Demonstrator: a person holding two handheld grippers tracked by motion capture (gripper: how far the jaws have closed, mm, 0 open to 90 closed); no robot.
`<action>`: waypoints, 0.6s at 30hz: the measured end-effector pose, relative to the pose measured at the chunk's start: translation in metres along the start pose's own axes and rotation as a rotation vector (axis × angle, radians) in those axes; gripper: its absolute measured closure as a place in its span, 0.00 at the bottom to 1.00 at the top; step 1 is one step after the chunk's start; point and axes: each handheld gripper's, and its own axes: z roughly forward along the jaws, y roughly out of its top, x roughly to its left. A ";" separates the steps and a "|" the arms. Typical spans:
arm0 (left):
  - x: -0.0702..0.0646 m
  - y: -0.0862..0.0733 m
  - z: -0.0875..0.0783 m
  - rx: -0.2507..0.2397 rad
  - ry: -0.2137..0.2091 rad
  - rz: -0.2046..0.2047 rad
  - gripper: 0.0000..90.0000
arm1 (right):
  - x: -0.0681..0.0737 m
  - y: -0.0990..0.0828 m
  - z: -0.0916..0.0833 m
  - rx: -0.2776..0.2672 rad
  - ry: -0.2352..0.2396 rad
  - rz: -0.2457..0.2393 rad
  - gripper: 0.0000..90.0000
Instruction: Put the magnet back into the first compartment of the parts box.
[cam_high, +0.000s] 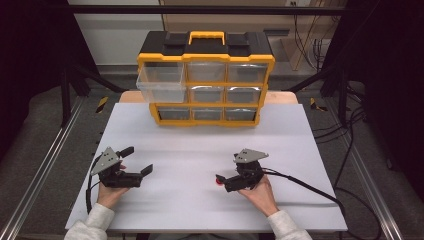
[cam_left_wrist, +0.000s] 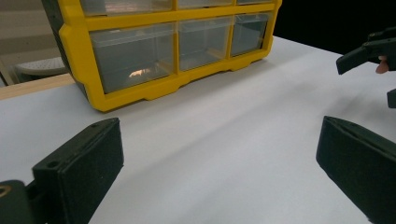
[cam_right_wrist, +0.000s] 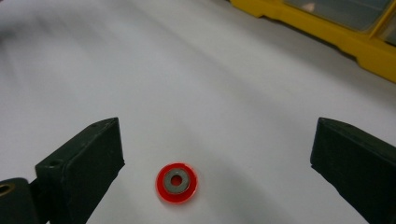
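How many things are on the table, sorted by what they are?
Drawer box: 1
Red ring: 1
Tools, left and right: 2
Total: 4

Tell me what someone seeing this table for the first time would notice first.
The yellow and black drawer organizer at the far edge of the white table stands out most, with its top-left clear drawer pulled out. Next comes the small red ring with a grey center, lying flat on the table between the open jaws of the right tool. The left tool is open too, holding nothing.
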 end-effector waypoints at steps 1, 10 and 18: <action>0.000 0.000 0.000 0.000 0.000 0.000 0.00 | 0.000 -0.001 0.001 0.008 0.006 0.005 0.04; 0.000 0.000 0.000 0.003 0.002 0.001 0.00 | 0.003 -0.007 0.011 0.049 0.029 0.030 0.07; 0.000 0.000 0.001 0.008 0.002 0.004 0.00 | 0.005 -0.011 0.018 0.084 0.022 0.011 0.14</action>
